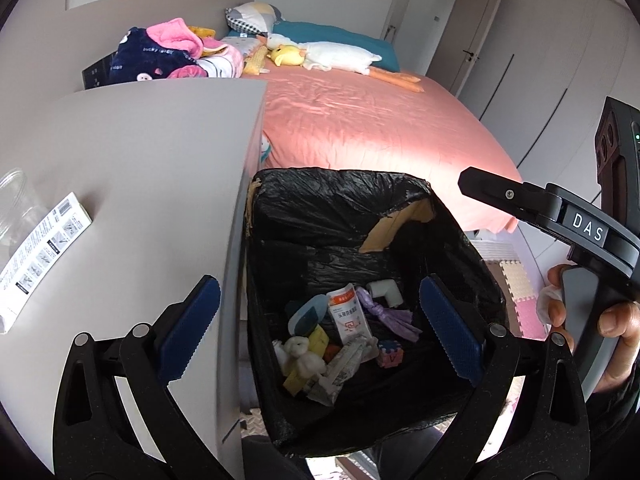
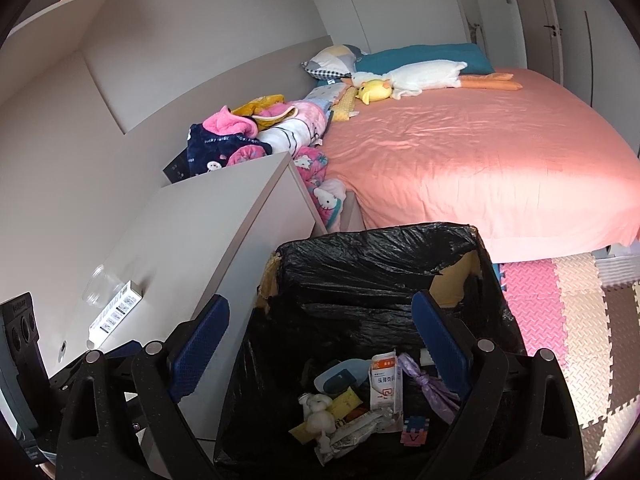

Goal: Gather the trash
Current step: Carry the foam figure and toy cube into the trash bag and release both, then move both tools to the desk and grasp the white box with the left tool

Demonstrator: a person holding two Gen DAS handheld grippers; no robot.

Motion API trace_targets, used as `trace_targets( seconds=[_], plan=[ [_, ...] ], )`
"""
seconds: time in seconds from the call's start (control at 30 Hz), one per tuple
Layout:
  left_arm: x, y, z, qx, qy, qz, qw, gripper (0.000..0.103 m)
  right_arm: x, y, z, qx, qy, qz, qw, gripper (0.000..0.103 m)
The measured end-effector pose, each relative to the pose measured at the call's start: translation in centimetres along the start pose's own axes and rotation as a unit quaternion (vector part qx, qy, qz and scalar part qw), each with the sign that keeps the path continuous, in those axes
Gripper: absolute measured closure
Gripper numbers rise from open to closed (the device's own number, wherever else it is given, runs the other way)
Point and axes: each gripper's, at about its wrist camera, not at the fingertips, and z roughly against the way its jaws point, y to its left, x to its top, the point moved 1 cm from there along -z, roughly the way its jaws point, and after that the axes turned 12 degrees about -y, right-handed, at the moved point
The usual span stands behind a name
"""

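Observation:
A cardboard bin lined with a black bag (image 1: 280,216) (image 2: 360,264) stands on the floor beside the grey table. It holds several pieces of trash: a white and orange pouch (image 1: 348,316) (image 2: 384,384), a purple bag (image 1: 388,312), a white cotton wad (image 1: 300,354) (image 2: 318,412), yellow slips and a small foam cube (image 1: 389,354). My left gripper (image 1: 320,328) is open and empty above the bin. My right gripper (image 2: 320,352) is open and empty above the bin too; its body shows in the left wrist view (image 1: 560,216).
A white printed box (image 1: 40,252) (image 2: 116,314) and a clear plastic container (image 1: 16,204) lie on the grey table (image 1: 140,152). A bed with a pink sheet (image 2: 480,152), plush toys and piled clothes (image 2: 256,132) stands behind. Foam mats (image 2: 576,312) cover the floor.

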Motion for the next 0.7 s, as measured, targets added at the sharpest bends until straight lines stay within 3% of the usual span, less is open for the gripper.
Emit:
trace_targets(
  seconds=[0.7],
  plan=[
    [0.0, 8.2, 4.3, 0.069, -0.033, 0.009, 0.9970, 0.006, -2.3, 8.5, -3.4, 0.049, 0.025, 0.035, 0.998, 0.011]
  ],
)
